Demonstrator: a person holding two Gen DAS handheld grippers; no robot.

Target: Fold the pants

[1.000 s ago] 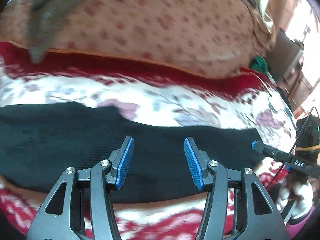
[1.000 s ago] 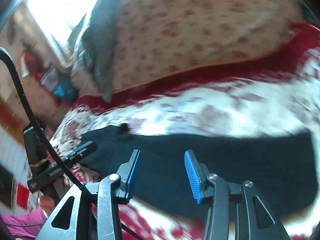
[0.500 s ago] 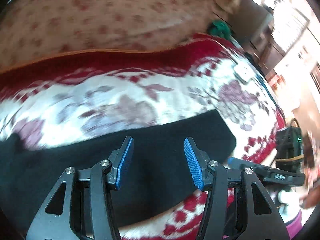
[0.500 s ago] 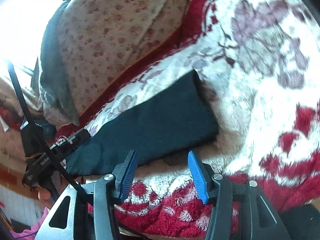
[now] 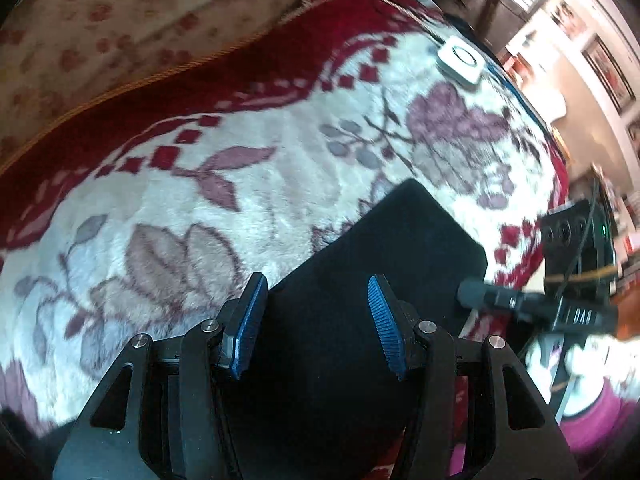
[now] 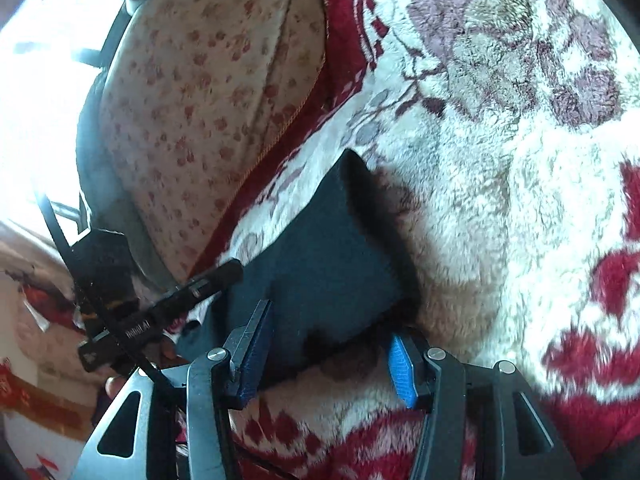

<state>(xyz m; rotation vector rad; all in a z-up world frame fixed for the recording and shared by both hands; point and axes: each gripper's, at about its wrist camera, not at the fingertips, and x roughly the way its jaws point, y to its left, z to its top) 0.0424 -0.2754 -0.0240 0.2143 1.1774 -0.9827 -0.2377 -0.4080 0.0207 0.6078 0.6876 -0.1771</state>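
Black pants (image 5: 384,280) are now framed end-on vs. lengthwise 1 s ago; left claw (image 5: 316,328) & right claw (image 6: 326,356), both apart, are positioned at one end for the next fold.

The left gripper (image 5: 316,320) hangs wide open above black pants (image 5: 400,248) lying on a red-and-white floral fleece blanket (image 5: 240,168). The right gripper (image 5: 480,296) touches their right edge. A white square device (image 5: 459,59) rests on the blanket beyond.
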